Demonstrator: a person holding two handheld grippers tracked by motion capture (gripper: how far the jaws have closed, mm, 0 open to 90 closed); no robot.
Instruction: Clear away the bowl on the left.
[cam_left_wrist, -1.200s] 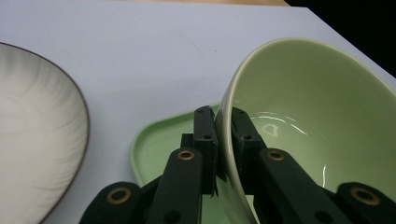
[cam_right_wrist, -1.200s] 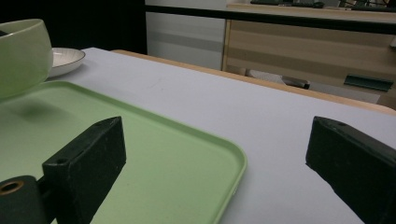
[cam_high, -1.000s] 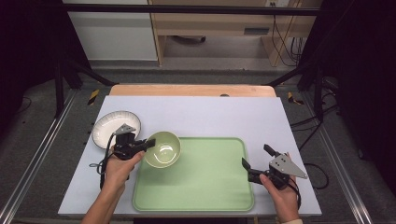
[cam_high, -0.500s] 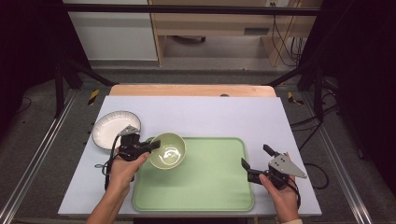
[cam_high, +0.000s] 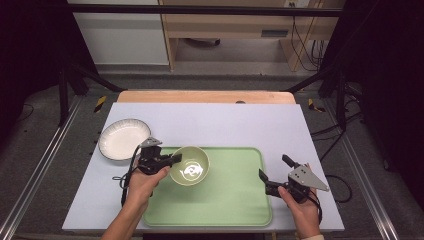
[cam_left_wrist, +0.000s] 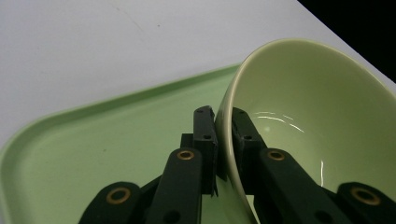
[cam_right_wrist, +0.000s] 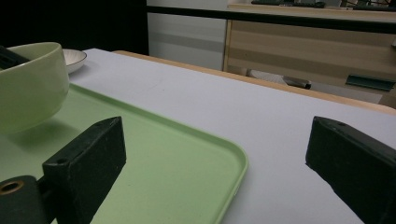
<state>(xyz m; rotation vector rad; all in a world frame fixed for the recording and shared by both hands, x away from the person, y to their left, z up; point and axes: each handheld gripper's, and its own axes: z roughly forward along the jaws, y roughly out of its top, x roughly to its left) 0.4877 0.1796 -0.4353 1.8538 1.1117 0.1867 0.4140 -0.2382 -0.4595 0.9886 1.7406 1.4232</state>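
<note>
Carrying green bowl (cam_high: 189, 165) rightward — left gripper (cam_high: 171, 159) clamped on near-left rim, bowl now further over green tray (cam_high: 235, 200) than moment ago, lifted, tilted; placement likely next. Right gripper (cam_high: 274, 174) idle at tray's right edge, jaws apart. White plate (cam_high: 123, 138) far left

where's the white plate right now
In the high view the white plate sits on the table's left side, off the green tray's far-left corner, just beyond the left gripper that holds the green bowl.
</note>
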